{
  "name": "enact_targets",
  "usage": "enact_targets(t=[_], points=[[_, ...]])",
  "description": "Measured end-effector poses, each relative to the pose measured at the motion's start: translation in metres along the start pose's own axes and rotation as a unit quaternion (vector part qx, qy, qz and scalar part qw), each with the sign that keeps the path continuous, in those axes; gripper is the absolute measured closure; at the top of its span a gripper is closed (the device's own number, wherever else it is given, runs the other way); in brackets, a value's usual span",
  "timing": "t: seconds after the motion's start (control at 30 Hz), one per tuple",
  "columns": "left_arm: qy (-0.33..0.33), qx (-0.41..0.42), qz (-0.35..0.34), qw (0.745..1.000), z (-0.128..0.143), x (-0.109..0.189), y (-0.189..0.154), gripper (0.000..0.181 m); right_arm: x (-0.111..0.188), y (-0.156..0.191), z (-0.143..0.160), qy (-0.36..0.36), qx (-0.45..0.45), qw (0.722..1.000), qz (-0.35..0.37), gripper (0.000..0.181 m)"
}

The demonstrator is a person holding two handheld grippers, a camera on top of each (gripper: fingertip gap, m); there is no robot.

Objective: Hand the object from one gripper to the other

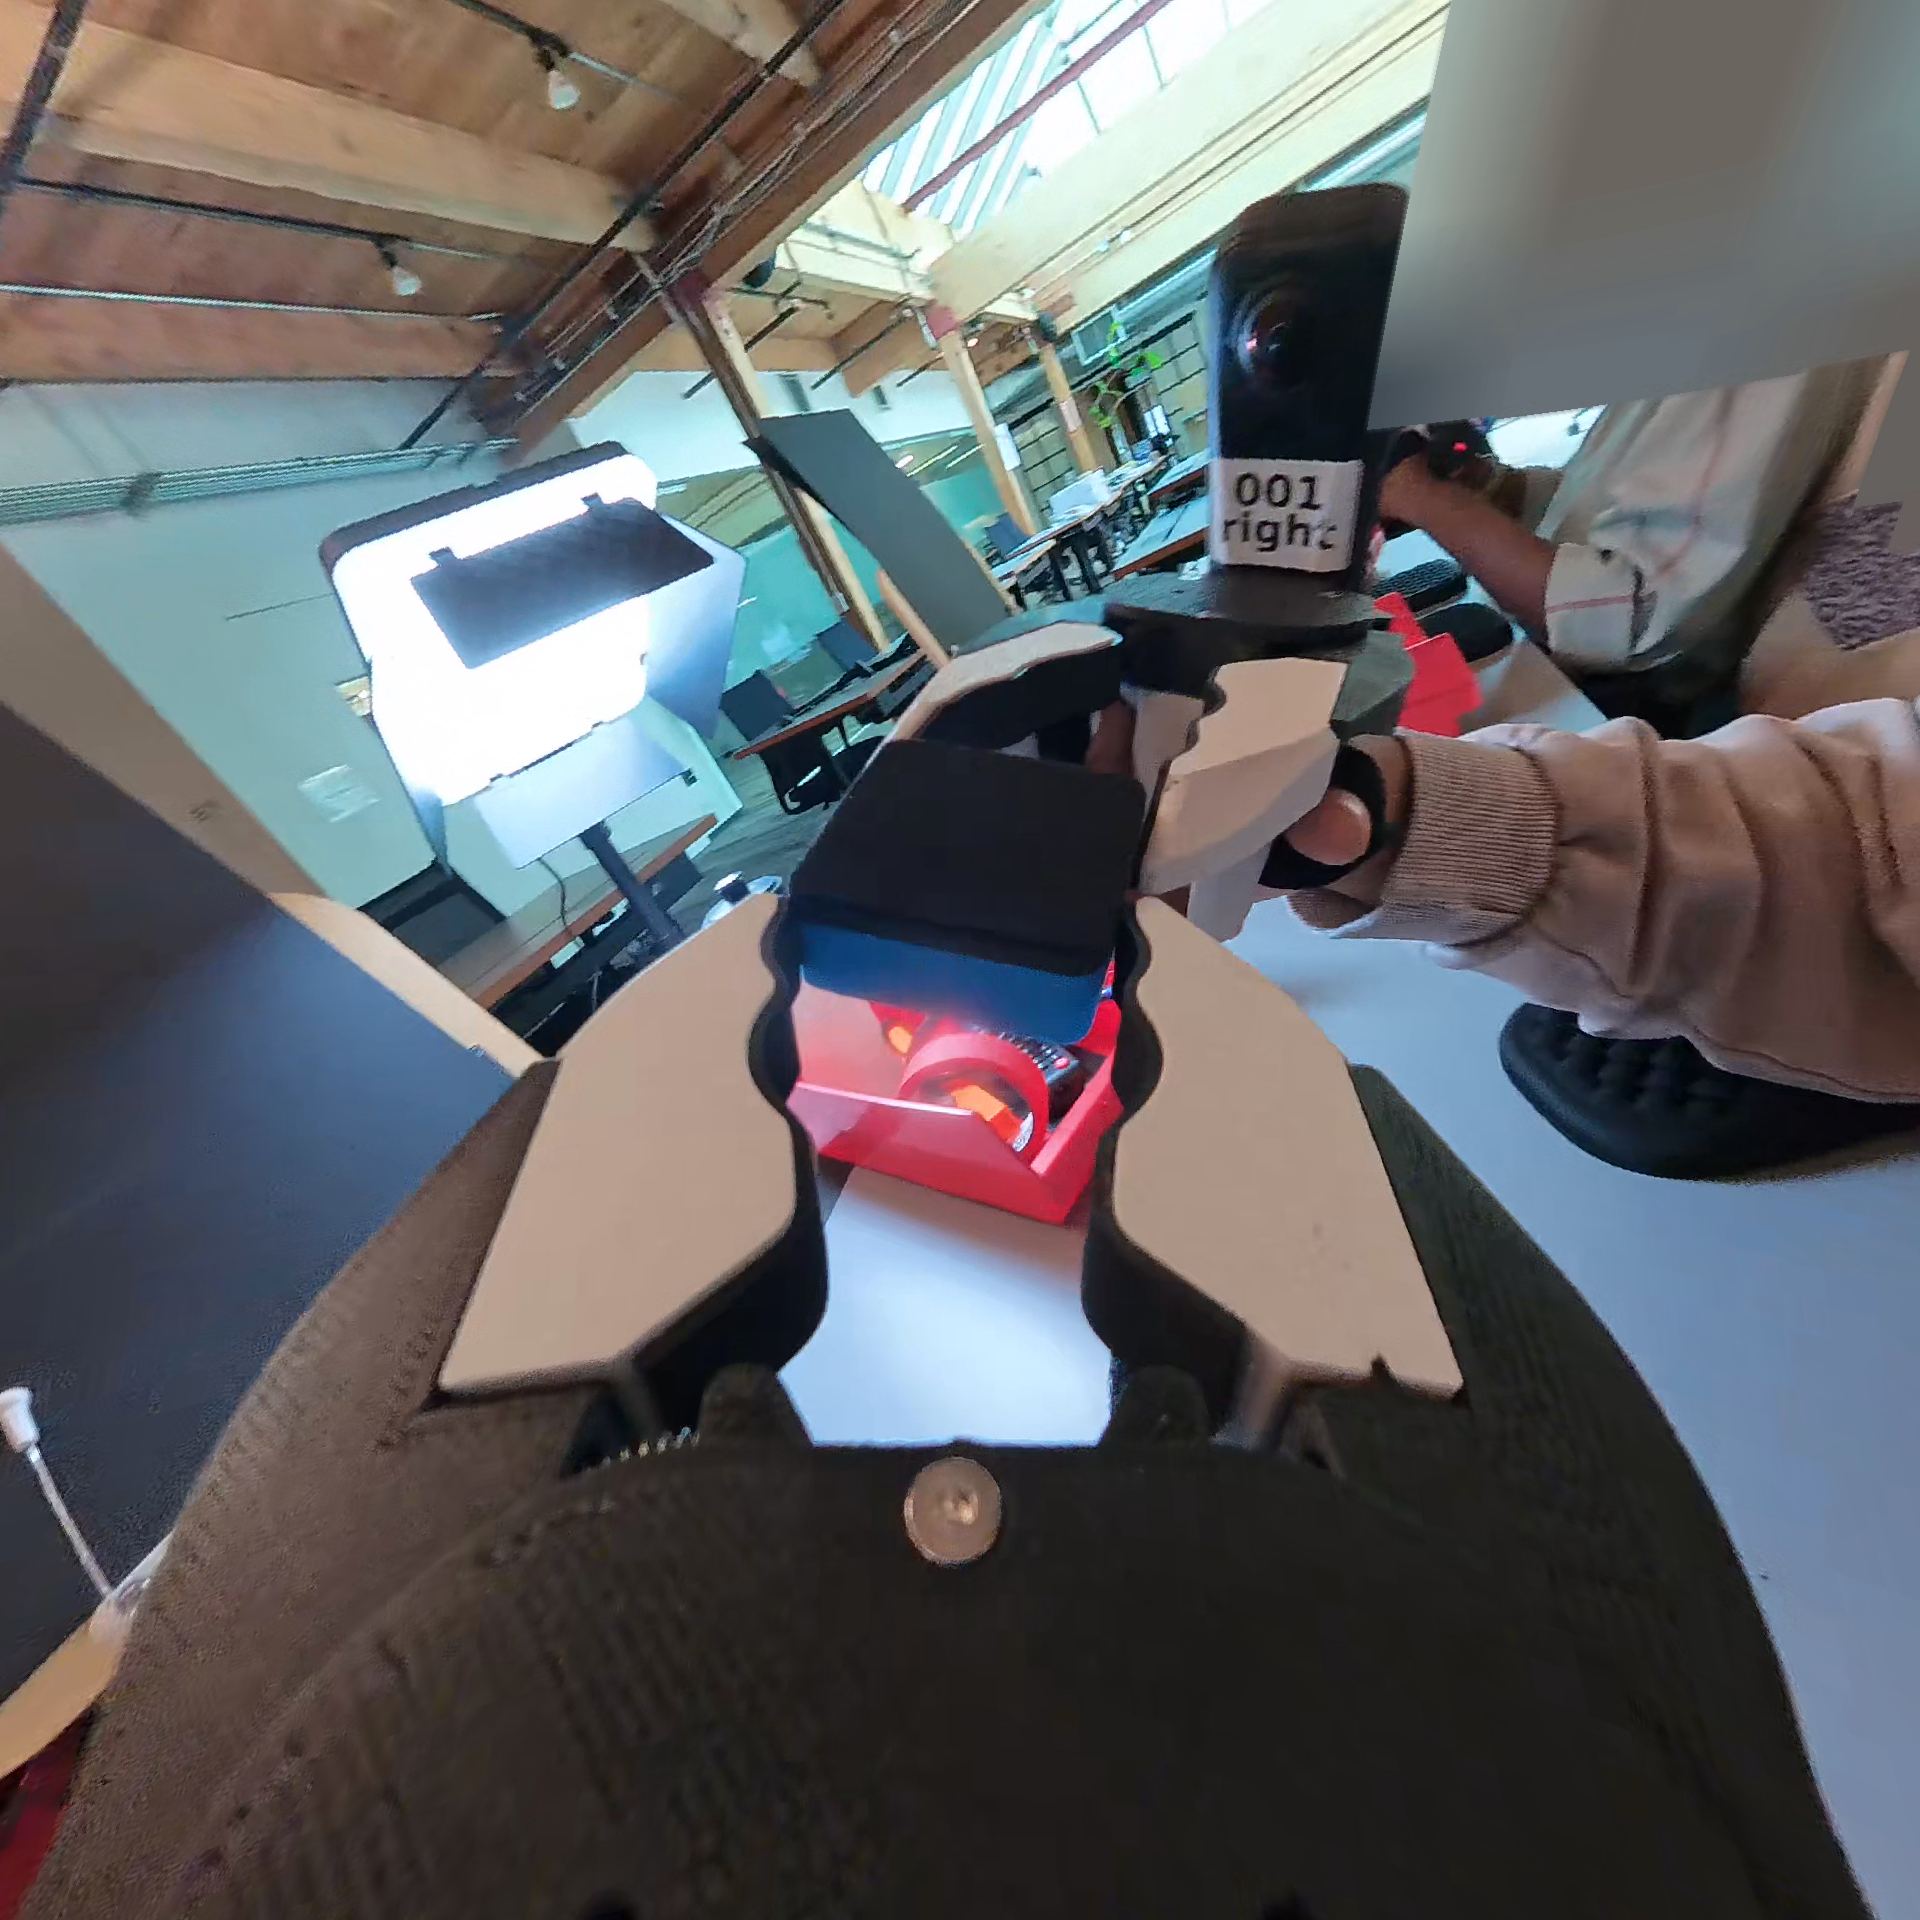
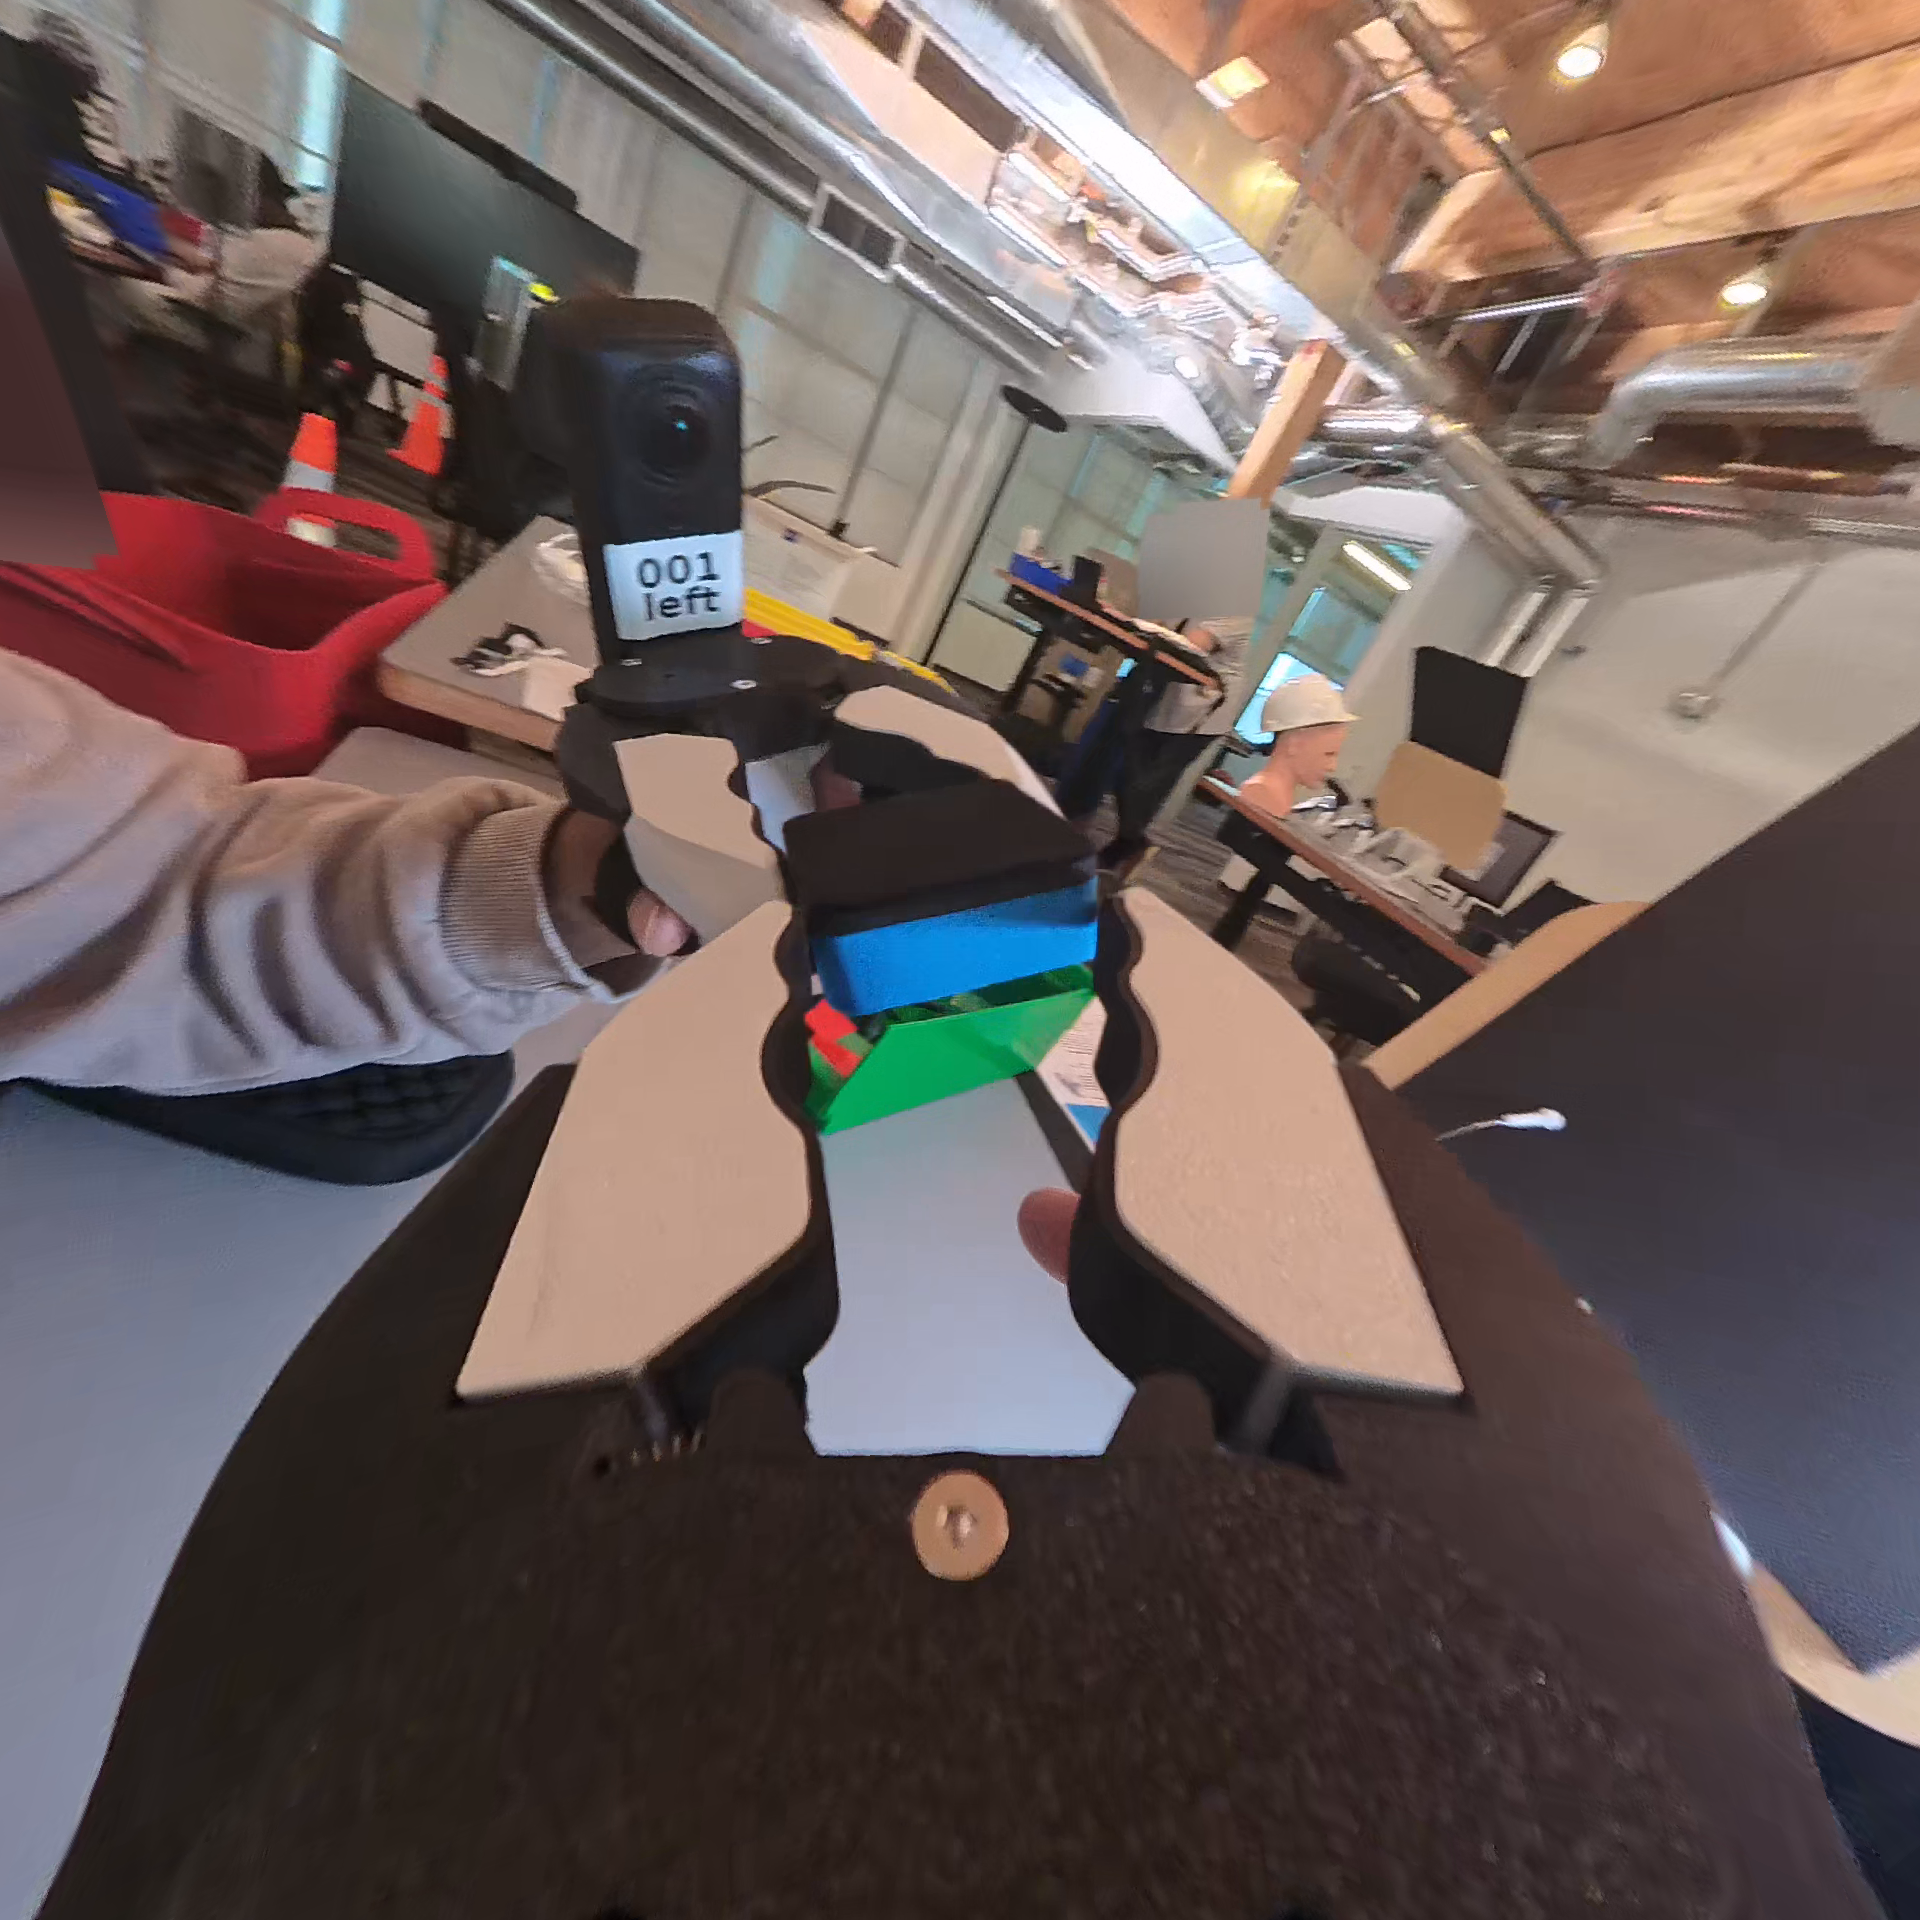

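Between the two facing grippers, the black-topped blue foam block (image 1: pixel 961 883) sits pinched by both left gripper (image 1: pixel 951 935) and right gripper (image 2: pixel 951 925) (mid-handover), and could drop if both release together.

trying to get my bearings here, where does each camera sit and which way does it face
Left wrist view: rides the left gripper, facing the right gripper, red bin beyond; a sleeved hand shows.
Right wrist view: rides the right gripper, facing the left gripper, green bin beyond; a sleeved hand shows.
Shared: the black-and-blue block between both fingertip pairs, over the white table.
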State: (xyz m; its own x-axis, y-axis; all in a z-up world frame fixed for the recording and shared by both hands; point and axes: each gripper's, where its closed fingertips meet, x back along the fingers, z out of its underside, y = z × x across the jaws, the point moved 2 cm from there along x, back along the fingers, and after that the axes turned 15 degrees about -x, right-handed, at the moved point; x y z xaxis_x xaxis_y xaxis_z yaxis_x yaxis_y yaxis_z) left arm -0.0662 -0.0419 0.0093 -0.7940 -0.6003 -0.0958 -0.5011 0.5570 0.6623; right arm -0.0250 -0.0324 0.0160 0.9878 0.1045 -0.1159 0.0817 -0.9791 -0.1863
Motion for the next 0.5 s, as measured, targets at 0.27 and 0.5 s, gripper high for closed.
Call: enact_targets(t=[0.27,0.5], points=[[-0.065,0.001,0.112,0.992,-0.019,0.012,-0.024,0.124,0.016,0.022,-0.004,0.028,-0.017,0.994,-0.104,0.130],[-0.052,0.001,0.211,0.976,-0.013,0.010,-0.056,0.131,0.028,0.039,0.013,0.072,-0.090,0.968,-0.223,0.130]])
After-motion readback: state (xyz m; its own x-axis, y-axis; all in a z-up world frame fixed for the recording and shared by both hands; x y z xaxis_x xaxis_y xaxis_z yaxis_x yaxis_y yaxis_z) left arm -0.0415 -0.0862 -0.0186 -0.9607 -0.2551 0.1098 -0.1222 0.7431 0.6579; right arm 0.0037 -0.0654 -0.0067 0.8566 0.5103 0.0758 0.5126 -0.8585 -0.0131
